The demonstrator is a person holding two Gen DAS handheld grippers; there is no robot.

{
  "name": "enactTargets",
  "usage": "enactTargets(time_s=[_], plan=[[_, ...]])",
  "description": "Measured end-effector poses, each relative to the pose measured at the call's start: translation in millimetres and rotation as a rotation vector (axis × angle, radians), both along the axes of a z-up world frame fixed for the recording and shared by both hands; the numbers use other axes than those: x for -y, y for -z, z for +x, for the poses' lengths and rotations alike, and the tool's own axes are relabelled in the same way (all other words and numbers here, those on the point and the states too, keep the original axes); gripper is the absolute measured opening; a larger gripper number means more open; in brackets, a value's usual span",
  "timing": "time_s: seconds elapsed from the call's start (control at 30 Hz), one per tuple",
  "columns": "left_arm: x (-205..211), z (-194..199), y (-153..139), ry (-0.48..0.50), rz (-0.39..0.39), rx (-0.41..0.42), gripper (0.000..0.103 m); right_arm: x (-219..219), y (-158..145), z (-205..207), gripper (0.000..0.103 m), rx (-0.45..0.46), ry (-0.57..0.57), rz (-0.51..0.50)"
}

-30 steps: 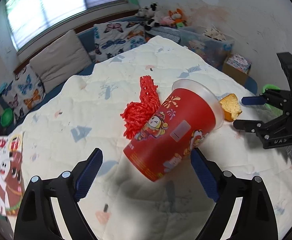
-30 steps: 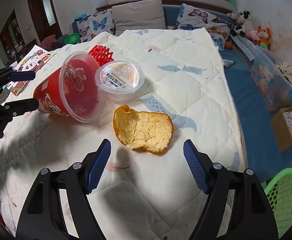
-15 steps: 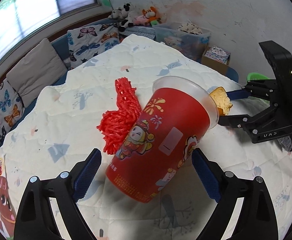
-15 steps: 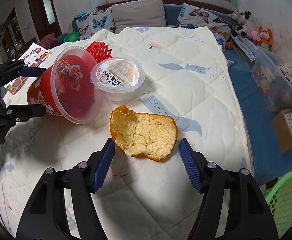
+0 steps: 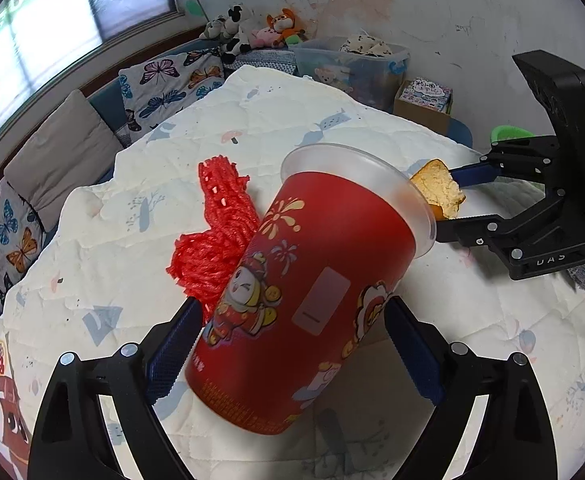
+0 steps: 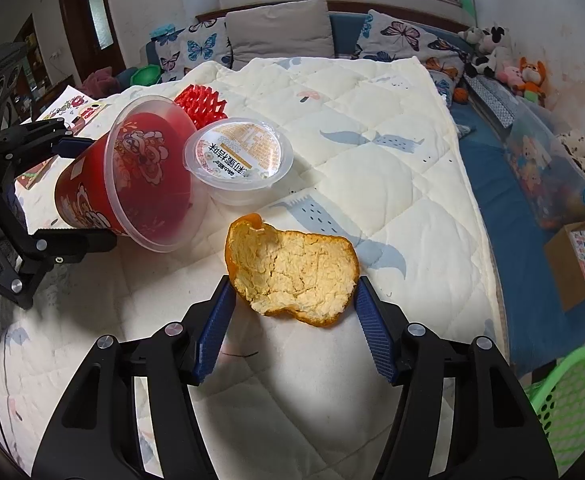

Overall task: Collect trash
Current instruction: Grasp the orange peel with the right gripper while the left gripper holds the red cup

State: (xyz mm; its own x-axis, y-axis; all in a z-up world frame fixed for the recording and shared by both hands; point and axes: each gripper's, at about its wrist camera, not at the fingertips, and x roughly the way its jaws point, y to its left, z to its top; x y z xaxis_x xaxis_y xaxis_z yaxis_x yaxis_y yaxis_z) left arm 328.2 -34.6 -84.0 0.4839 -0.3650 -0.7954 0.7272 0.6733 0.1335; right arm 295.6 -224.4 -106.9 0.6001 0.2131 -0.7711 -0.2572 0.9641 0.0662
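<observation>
A red printed plastic cup lies on its side on the white quilt, and it also shows in the right wrist view. My left gripper is open, its jaws on either side of the cup's base. A piece of orange peel lies in front of the cup's mouth. My right gripper is open, with a finger on each side of the peel. A red foam net lies behind the cup. A clear lidded tub sits beside the cup.
A green mesh basket stands on the floor at the lower right of the bed. A cardboard box and a clear storage bin stand beside the bed. Pillows and plush toys line the far edge.
Both grippers have moved forward. The left one's jaws now flank the cup's base, and the right one's jaws have narrowed and now flank the peel.
</observation>
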Motion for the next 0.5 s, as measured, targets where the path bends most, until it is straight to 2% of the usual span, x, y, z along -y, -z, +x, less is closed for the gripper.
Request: enactTargets(time_s=[0.13, 0.2, 0.5], plan=[[0.6, -3.9, -1.9, -0.020, 0.000, 0.019, 0.082, -0.1, -1.4, -1.1, 0.055, 0.004, 0.000, -0.001], [0.5, -5.5, -2.6, -0.036, 0.004, 0.023, 0.076, -0.4, -2.4, -1.4, 0.051, 0.007, -0.001, -0.001], [-1.1, -18.9, -5.6, -0.101, 0.035, 0.042, 0.069, 1.4, -8.7, -8.8, 0.041, 0.012, 0.002, 0.023]])
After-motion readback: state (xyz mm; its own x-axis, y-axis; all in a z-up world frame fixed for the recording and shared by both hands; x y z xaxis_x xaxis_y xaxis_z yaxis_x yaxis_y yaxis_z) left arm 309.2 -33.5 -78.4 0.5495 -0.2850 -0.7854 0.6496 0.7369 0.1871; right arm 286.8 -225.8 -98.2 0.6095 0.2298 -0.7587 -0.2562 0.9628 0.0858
